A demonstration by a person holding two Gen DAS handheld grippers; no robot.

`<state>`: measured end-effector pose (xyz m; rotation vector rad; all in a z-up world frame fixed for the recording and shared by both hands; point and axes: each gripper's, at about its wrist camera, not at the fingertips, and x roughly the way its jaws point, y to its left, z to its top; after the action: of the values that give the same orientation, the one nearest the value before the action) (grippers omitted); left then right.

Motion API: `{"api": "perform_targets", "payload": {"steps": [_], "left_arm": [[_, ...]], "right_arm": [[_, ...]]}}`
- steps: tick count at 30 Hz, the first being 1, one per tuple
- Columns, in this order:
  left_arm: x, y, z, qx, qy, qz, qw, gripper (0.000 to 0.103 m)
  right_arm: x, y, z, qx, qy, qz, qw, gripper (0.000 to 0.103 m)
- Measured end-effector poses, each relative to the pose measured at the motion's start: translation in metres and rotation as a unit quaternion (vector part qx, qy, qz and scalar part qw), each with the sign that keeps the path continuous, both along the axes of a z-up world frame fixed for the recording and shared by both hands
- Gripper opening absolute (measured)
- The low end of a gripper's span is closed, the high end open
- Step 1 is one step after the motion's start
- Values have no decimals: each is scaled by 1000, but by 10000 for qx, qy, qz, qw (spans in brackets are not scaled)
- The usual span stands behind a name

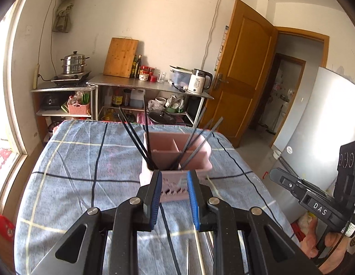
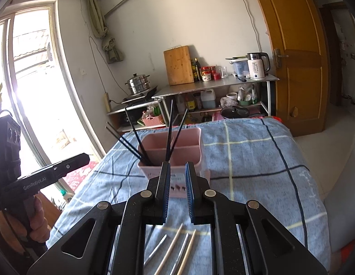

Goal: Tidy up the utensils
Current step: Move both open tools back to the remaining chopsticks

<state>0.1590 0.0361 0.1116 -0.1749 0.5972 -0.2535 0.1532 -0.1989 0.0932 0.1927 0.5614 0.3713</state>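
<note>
A pink utensil holder (image 1: 177, 151) with compartments stands on the blue plaid cloth; it also shows in the right wrist view (image 2: 173, 151). Several black chopsticks (image 1: 136, 137) stand in its near compartment, leaning outward. My left gripper (image 1: 173, 178) is open and empty, just in front of the holder. My right gripper (image 2: 177, 169) is open and empty, also just in front of the holder. Wooden and metal chopsticks (image 2: 177, 247) lie on the cloth beneath my right gripper. A black and a pale chopstick (image 1: 200, 252) lie under my left gripper.
The table's cloth (image 1: 85, 171) ends at a far edge facing steel shelves (image 1: 143, 84) with a kettle, cutting board and pots. A window is at left, a wooden door (image 1: 244, 68) at right. The other hand-held gripper (image 1: 315, 199) shows at the right edge.
</note>
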Motion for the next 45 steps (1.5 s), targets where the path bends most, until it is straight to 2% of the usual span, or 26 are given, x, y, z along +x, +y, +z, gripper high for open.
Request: {"api": "perform_targets", "payload": {"steps": [14, 23, 32, 45], "left_arm": [[-66, -26, -50, 129, 315, -158, 9993, 22], [-84, -32, -75, 160, 575, -290, 9978, 22], [-74, -36, -102, 267, 896, -365, 9949, 22], [-24, -52, -155, 401, 1539, -586, 9855, 22]], "right_arm": [[-58, -16, -41, -8, 335, 10, 9994, 13], [-75, -13, -62, -40, 588, 85, 9982, 13], [-72, -3, -79, -132, 800, 166, 9966, 13], [-54, 9, -106, -252, 1173, 231, 9925, 13]]}}
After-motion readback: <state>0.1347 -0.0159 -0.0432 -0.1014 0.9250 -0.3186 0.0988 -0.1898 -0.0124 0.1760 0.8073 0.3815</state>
